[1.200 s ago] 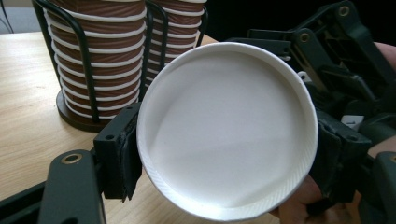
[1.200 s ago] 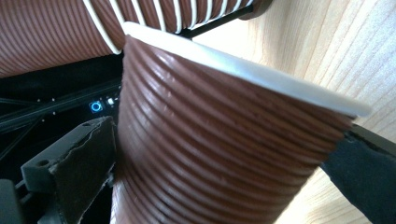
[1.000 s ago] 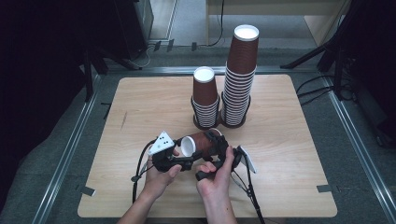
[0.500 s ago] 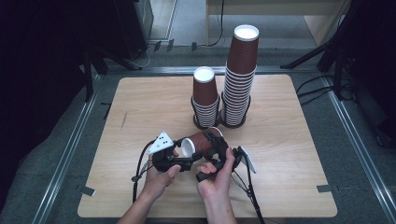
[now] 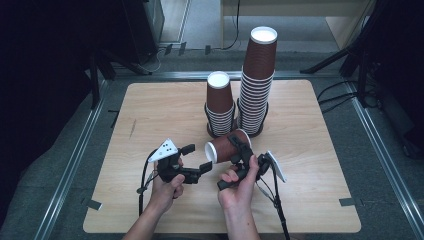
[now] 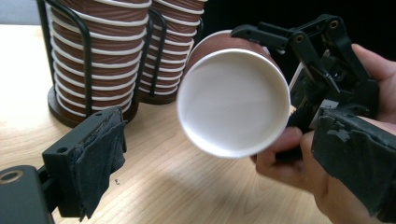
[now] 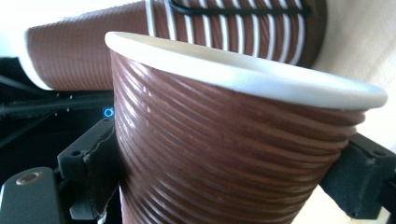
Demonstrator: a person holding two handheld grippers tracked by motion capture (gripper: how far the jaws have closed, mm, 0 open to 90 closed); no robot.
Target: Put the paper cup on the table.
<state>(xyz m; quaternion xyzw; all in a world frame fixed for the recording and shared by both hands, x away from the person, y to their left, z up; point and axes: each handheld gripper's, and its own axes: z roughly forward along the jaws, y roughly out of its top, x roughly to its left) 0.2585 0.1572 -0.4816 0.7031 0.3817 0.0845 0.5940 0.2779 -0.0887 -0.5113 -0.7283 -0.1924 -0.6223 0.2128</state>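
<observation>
A brown ribbed paper cup [image 5: 227, 147] lies on its side above the table, white mouth toward the left. My right gripper [image 5: 239, 150] is shut on its wall; in the right gripper view the cup [image 7: 224, 154] sits between both pads, the gripper [image 7: 226, 179] clamped around it. My left gripper [image 5: 196, 158] is just left of the rim, open. Its jaws have just been opening, and nothing is pressed between them. In the left gripper view the cup's mouth [image 6: 233, 100] faces me beyond the spread pads [image 6: 100, 158], with the right gripper [image 6: 322, 60] behind it.
Two stacks of upturned brown cups stand in black wire holders behind the hands: a shorter one [image 5: 219, 105] and a taller one [image 5: 257, 75]. The wooden table [image 5: 150, 115] has bare board to the left, right and front. Cables trail from both grippers.
The left gripper's jaws were together at the cup's rim and now stand apart, clear of it. The right gripper keeps its hold on the cup; both hands stay nearly in place.
</observation>
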